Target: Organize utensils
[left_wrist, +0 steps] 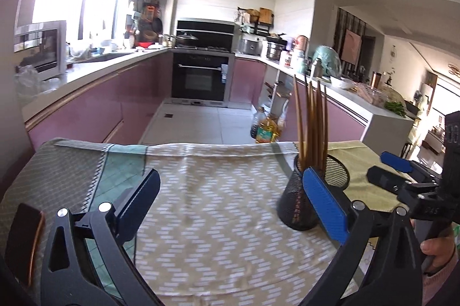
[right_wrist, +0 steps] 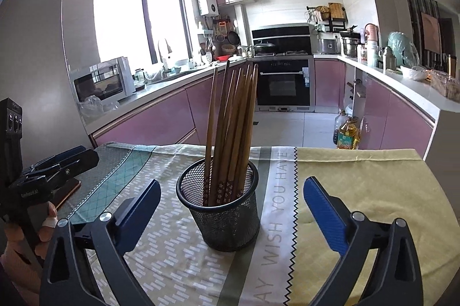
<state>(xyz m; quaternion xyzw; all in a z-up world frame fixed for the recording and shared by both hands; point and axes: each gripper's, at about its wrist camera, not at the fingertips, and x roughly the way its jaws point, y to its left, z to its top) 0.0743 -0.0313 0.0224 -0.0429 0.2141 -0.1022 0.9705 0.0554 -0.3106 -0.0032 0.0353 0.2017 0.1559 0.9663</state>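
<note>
Wooden chopsticks point(right_wrist: 230, 133) stand bundled in a black mesh cup point(right_wrist: 221, 208), their patterned ends down inside it and their plain ends fanning upward, leaning slightly. The cup stands upright on a patterned cloth point(right_wrist: 178, 263) that covers the tabletop, just beside a pale stripe with grey lettering that runs past the cup on the side of the yellow panel point(right_wrist: 368, 191).

The right gripper point(right_wrist: 232, 215) faces the cup head-on with its blue fingers point(right_wrist: 325, 215) spread wide apart, one on each side of the cup and clear of it; nothing is clamped between them. The left gripper point(left_wrist: 230, 204) is off to the other side of the cup, over the zigzag part of the cloth, its fingers point(left_wrist: 326, 208) also wide apart and holding nothing. In the left wrist view one blue finger overlaps the cup's side, but whether it touches cannot be told.

A hand point(right_wrist: 43, 231) grips the left gripper's handle, and beyond it from the cup a dark phone point(right_wrist: 67, 191) lies flat on the cloth's green edge. Behind the cup, past the far edge of the tabletop, are pink kitchen cabinets point(right_wrist: 161, 116) and a black oven point(right_wrist: 283, 84).
</note>
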